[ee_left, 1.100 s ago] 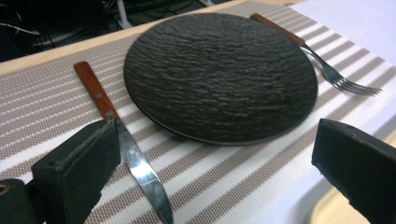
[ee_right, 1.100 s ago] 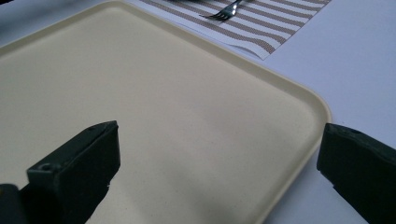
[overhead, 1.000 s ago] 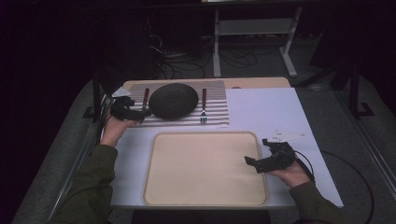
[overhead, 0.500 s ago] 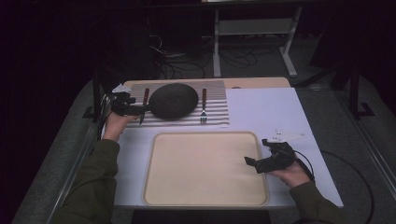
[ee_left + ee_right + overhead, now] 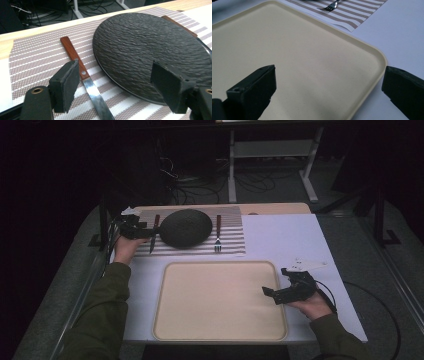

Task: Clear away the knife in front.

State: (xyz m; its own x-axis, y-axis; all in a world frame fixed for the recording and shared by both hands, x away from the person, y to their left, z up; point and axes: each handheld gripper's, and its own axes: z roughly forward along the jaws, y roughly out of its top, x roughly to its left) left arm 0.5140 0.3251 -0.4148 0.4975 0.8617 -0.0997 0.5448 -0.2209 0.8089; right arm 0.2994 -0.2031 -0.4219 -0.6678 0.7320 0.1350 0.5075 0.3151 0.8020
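Now | left hand-held gripper (image 5: 117,92): closing, unclamped, astride knife (image 5: 85,77) (plate (image 5: 150,52) edge too) | right hand-held gripper (image 5: 329,92): agape

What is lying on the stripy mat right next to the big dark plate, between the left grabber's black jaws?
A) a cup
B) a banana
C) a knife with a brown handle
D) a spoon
C: in the left gripper view a knife with a brown wooden handle and a shiny blade lies on the striped mat beside the dark plate, between the open jaws of the left gripper.
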